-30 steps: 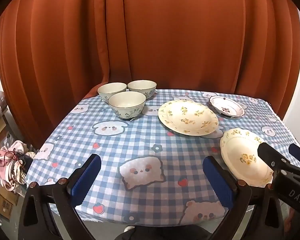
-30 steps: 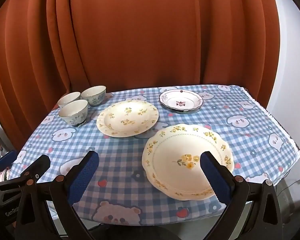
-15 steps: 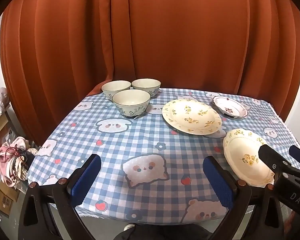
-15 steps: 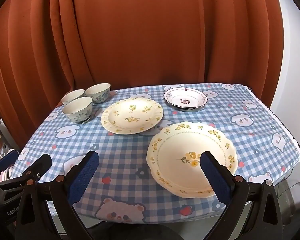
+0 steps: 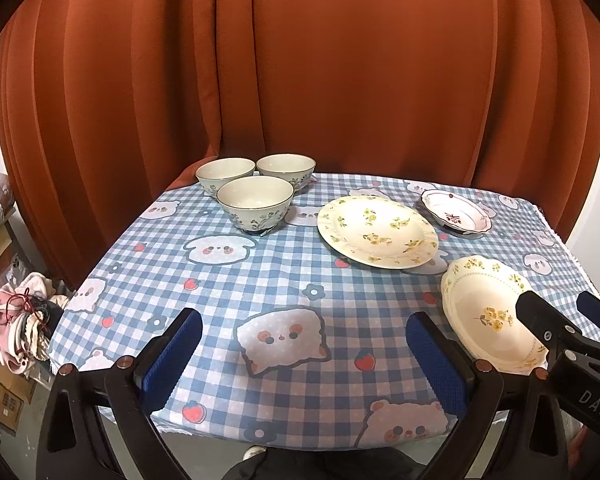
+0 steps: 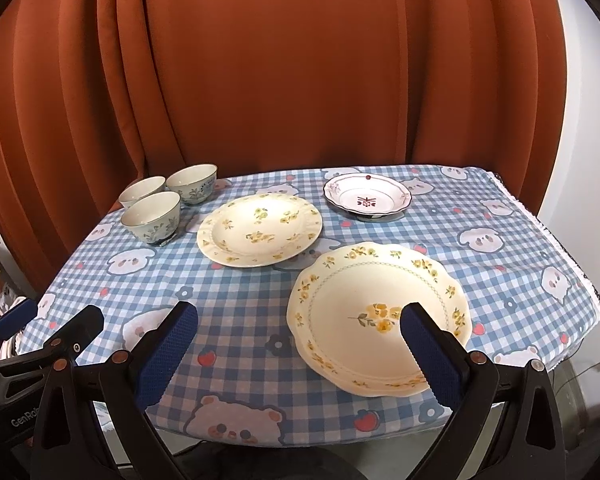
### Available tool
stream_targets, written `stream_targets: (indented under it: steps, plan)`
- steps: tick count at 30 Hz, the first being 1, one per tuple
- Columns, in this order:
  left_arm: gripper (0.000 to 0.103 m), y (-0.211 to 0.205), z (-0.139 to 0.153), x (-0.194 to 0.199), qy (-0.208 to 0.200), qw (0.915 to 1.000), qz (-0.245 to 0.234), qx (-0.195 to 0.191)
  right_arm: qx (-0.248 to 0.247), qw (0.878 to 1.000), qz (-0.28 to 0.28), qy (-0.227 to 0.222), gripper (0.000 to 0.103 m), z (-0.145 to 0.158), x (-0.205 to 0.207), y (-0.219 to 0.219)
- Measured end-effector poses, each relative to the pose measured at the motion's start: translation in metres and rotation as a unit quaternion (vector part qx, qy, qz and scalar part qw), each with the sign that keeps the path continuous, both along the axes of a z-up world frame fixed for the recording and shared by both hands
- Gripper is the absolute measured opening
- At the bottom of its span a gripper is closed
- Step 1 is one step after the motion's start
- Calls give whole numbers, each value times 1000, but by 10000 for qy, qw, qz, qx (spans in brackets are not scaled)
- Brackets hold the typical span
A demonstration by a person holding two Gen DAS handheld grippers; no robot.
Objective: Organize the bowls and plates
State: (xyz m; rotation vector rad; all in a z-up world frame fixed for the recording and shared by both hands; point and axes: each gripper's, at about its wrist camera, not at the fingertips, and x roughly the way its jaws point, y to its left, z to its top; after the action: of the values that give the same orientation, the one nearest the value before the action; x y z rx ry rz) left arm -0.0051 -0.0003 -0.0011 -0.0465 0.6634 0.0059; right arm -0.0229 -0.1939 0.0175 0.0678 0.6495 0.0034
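Three pale floral bowls (image 5: 255, 207) stand close together at the table's far left, also in the right wrist view (image 6: 152, 217). A round cream plate with yellow flowers (image 5: 376, 230) (image 6: 259, 229) lies mid-table. A small white plate with a red motif (image 5: 456, 213) (image 6: 367, 198) sits at the far right. A scalloped cream plate (image 5: 490, 312) (image 6: 380, 312) lies near the front right edge. My left gripper (image 5: 302, 354) is open and empty above the front edge. My right gripper (image 6: 298, 350) is open and empty, its right finger over the scalloped plate's near rim.
The table wears a blue checked cloth with bear prints (image 5: 260, 288). An orange curtain (image 5: 340, 80) hangs right behind it. A pile of clothes (image 5: 20, 324) and cardboard boxes lie on the floor at the left. A white wall (image 6: 572, 160) stands at the right.
Both grippers have pulled back and risen a little, so the table looks farther and lower. The dishes have not moved. Both grippers stay open.
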Motion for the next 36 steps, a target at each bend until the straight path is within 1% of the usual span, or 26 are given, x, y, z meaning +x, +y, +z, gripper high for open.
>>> stream_targets:
  steps: [16, 36]
  plan:
    - [101, -2, 1, 1, -63, 10000, 20, 55, -37, 10000, 36, -24, 102, -2, 2, 0]
    - [101, -5, -1, -1, -74, 9999, -25, 86, -44, 10000, -43, 69, 102, -3, 4, -3]
